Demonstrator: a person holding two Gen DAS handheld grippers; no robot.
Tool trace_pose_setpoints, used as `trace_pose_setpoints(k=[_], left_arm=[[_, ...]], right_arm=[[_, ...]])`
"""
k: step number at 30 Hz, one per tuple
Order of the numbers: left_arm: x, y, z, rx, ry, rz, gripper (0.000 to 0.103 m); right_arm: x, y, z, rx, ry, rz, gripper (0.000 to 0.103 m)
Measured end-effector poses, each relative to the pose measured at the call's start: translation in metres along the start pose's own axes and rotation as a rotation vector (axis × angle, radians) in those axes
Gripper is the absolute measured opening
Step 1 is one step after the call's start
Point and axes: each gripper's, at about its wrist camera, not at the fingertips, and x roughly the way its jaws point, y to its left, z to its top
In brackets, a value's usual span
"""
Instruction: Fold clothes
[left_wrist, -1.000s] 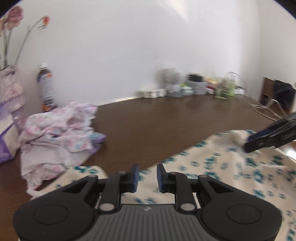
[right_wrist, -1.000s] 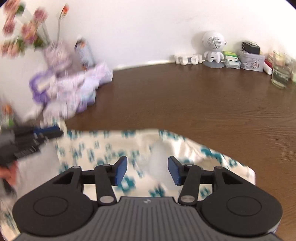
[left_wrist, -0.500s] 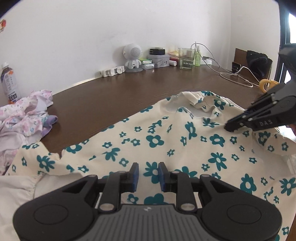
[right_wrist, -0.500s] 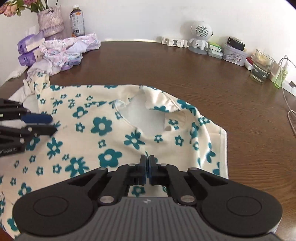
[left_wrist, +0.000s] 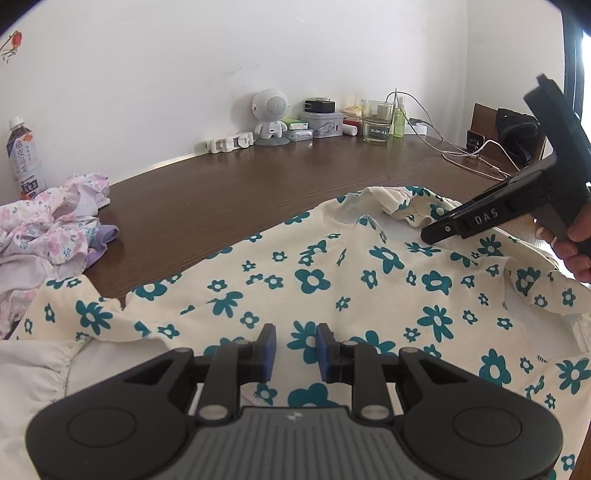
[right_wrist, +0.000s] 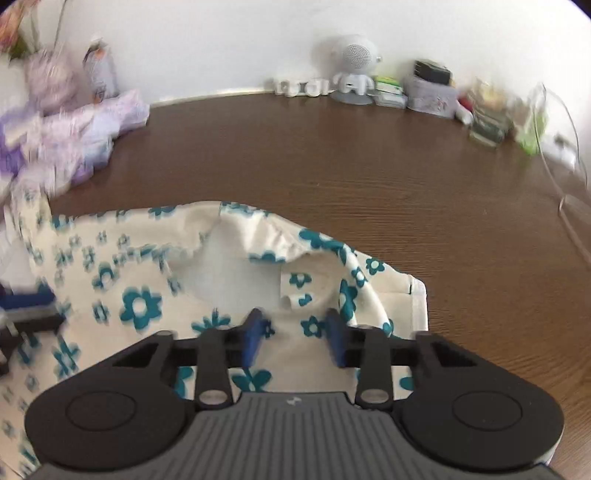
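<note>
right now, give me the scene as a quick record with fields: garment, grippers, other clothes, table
garment: cream floral top spread on the table, neckline toward the wall
left gripper: jaws open over the fabric, holding nothing
right gripper: jaws open just short of the neckline, holding nothing; view blurred
other clothes: crumpled pink and lilac pile, beside the top's left end
table: dark wood; bottle, white speaker, glass along the wall

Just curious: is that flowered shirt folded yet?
Not yet: the flowered shirt lies spread, rumpled, across the table, neckline open.
</note>
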Motion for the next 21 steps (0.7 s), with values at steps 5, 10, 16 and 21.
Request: trace_pose_setpoints(k=[5,10,16,21], left_arm=[[-0.003,0.0,0.005,-0.004,-0.008,0.012,0.026],[-0.005,0.003,0.017,0.011,-0.05,0.062,0.034],[0.013,0.012,0.01,-0.006,-0.008,0.091,0.036],[0.014,0.02,0.007,-0.053,-0.01,0.071,0.04]], right_arm=[[-0.01,-0.002,-0.005,-0.032,0.015,-0.016,0.001],[-0.023,-0.007,-0.008,-0.006,0.018,0.006,0.013],[-0.044,-0.01,-0.022,0.034,0.009,0.079,0.044],[-0.046,0.007,-0.045,-0.069,0.032,0.018,0.006]])
